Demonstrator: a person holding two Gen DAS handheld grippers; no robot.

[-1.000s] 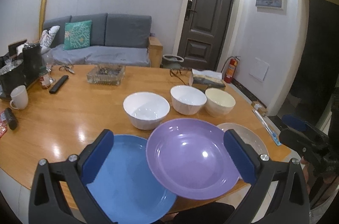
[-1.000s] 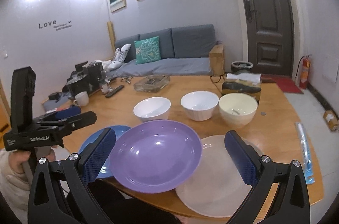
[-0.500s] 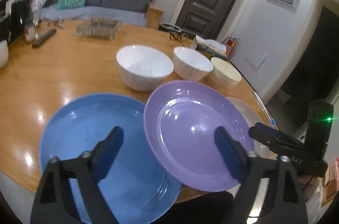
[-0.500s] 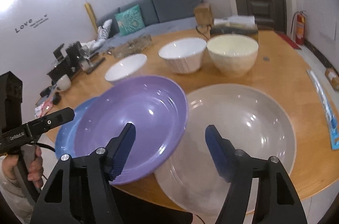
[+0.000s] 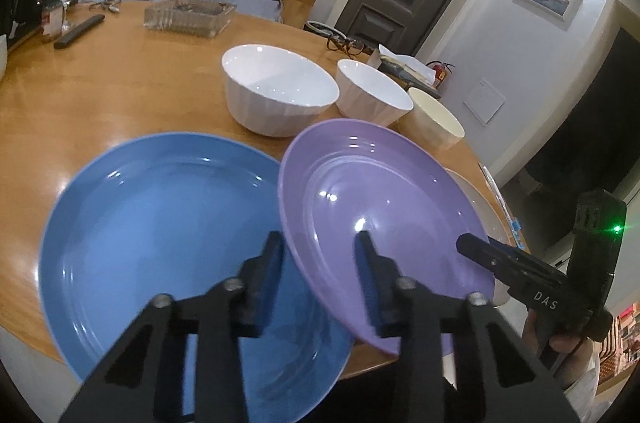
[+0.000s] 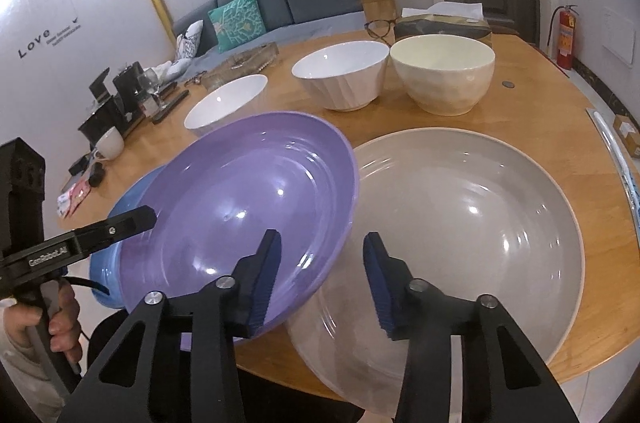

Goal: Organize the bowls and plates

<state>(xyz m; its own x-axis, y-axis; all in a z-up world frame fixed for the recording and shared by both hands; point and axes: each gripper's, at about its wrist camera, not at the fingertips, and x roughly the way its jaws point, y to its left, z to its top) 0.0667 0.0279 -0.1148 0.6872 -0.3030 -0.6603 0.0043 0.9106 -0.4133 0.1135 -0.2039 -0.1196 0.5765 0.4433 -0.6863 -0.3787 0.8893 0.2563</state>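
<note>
Both grippers, left [image 5: 318, 273] and right [image 6: 320, 277], stood open, straddling purple plate [image 5: 384, 207] rim, lower centre; best closed squarely before lifting.

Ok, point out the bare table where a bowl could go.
Bare wood lies left of the large white bowl, toward the remote and glass tray. The near edge is crowded: blue plate, purple plate, beige plate overlap.

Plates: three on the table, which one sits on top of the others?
The purple plate. Its rims overlap the blue plate on one side and the beige plate on the other, so it sits tilted above both.
</note>
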